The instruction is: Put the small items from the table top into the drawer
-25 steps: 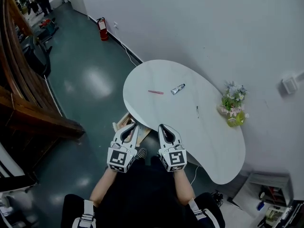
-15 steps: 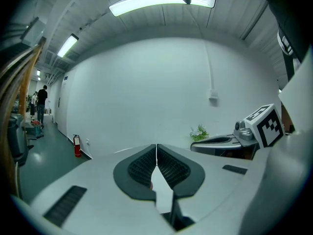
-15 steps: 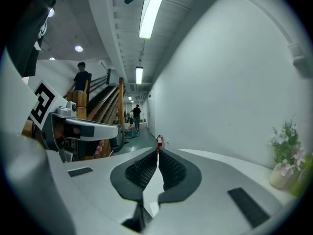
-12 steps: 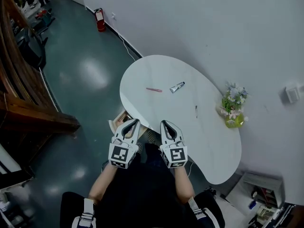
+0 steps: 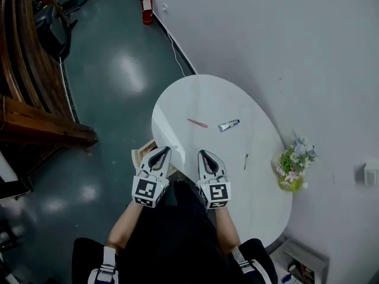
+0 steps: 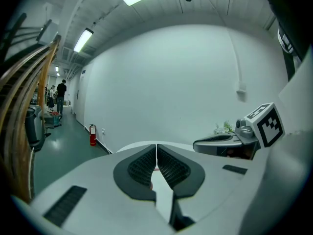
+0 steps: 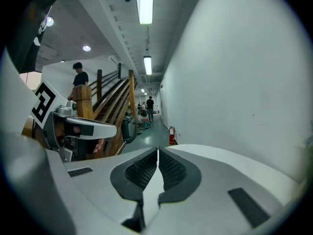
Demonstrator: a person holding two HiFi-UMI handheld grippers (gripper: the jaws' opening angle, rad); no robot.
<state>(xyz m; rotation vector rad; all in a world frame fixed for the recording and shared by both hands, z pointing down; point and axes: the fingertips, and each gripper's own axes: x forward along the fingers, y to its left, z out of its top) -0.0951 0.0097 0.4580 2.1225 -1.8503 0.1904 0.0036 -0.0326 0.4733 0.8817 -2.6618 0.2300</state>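
Observation:
On the white rounded table [image 5: 204, 96] lie a pink pen [image 5: 197, 123], a small grey tube [image 5: 228, 125] and a thin dark item [image 5: 246, 161]. A wooden drawer [image 5: 144, 153] shows open below the table's near left edge. My left gripper [image 5: 161, 151] hovers at that edge, just right of the drawer, jaws shut and empty. My right gripper [image 5: 204, 154] is held beside it over the table's near edge, also shut with nothing in it. In the gripper views the left gripper [image 6: 156, 146] and the right gripper [image 7: 158, 151] have their pads pressed together.
A vase of flowers [image 5: 294, 164] stands at the table's right end against the white wall. A wooden staircase [image 5: 29, 105] runs along the left. A red fire extinguisher [image 5: 147, 8] stands by the wall far off. People stand down the corridor [image 7: 149, 106].
The head view has swung, so the table sits more upright in frame and the vase lower right. Both grippers stay shut, side by side at the near edge.

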